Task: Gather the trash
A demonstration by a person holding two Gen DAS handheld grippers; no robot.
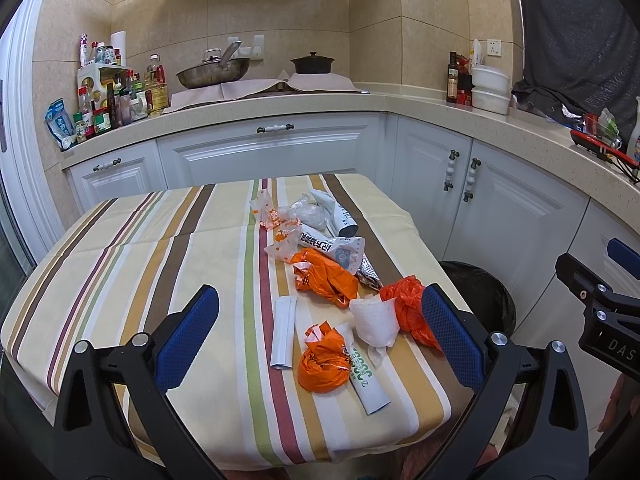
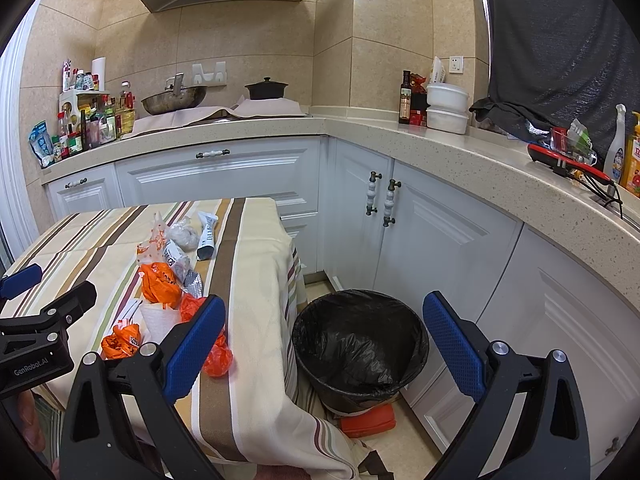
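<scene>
Where the striped table (image 1: 120, 248) fills the left wrist view, the left hand-held gripper (image 1: 320, 336) hangs wide open and empty above the trash: white sleeve (image 1: 283, 331), orange bags (image 1: 323, 362), crumpled tissue (image 1: 374, 322), printed wrappers (image 1: 320, 240). Right hand-held gripper (image 2: 324, 344), spread wide, holds nothing, above the black-lined bin (image 2: 360, 344) just beside the table.

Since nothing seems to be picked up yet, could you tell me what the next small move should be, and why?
Probably lower the left gripper onto the nearest crumpled orange bag and close on it. Both grippers are open and empty, that bag lies closest between the left gripper's fingers, and the black-lined trash bin stands just off the table's right edge, below the right gripper, with nothing visible inside.
</scene>
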